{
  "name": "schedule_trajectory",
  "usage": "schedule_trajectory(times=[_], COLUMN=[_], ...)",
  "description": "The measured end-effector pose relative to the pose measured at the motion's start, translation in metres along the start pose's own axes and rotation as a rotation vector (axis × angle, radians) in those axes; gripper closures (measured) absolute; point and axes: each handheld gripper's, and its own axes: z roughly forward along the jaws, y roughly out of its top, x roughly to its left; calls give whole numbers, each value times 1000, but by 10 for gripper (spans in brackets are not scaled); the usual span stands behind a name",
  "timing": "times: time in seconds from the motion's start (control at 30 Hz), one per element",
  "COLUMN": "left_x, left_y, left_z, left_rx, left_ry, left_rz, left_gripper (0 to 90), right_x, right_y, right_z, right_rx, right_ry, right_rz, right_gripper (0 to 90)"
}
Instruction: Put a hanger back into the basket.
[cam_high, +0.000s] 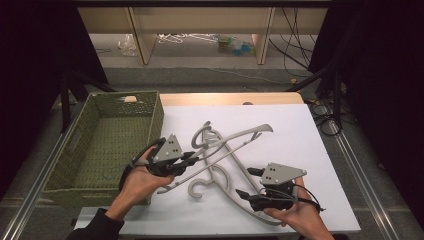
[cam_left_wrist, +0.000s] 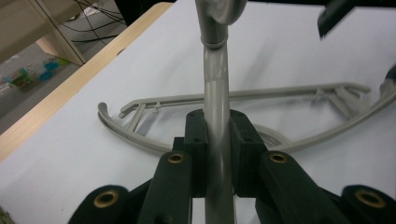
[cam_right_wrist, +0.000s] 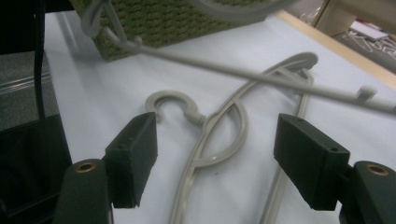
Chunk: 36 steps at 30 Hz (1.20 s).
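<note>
Two grey plastic hangers are on the white table. My left gripper (cam_high: 192, 159) is shut on the stem of one hanger (cam_high: 240, 136), which is tilted and partly raised over the other. In the left gripper view the black jaws (cam_left_wrist: 217, 126) clamp that grey stem (cam_left_wrist: 215, 84). The second hanger (cam_high: 196, 190) lies flat, its hook toward the front. My right gripper (cam_high: 244, 181) stands open just to its right; in the right gripper view the jaws (cam_right_wrist: 215, 154) straddle the flat hanger (cam_right_wrist: 219, 140) without touching it, and the raised hanger's bar (cam_right_wrist: 261, 74) crosses above.
A green woven basket (cam_high: 155, 120) stands at the table's left, close to the left hand, and shows behind the hangers as the basket (cam_right_wrist: 177, 18) in the right gripper view. The white mat (cam_high: 300, 150) has bare room at the right. Shelving and cables lie beyond the far edge.
</note>
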Motion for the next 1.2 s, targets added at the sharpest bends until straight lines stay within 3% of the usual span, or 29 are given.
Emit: schedule_trajectory(times=[0.17, 0.53, 0.63, 0.9, 1.1, 1.2], left_x=[13, 26, 32, 61, 93, 111], left_y=[3, 21, 28, 30, 19, 8], left_z=[-16, -55, -69, -103, -122, -129], left_rx=[-73, -157, -169, -171, -176, -164], left_ry=[-35, -57, -35, 76, 160, 232], left_rz=[-106, -203, -177, -179, -214, -211], left_gripper=[792, 791, 791, 791, 791, 791], right_x=[5, 4, 4, 3, 0, -1], right_y=[-10, -15, -16, -17, -18, -19], right_z=[12, 17, 17, 18, 18, 19], right_rx=[45, 68, 73, 78, 84, 90], right_ry=[18, 20, 21, 25, 13, 12], right_rz=[4, 8, 7, 16, 26, 22], right_gripper=[311, 307, 307, 299, 260, 257])
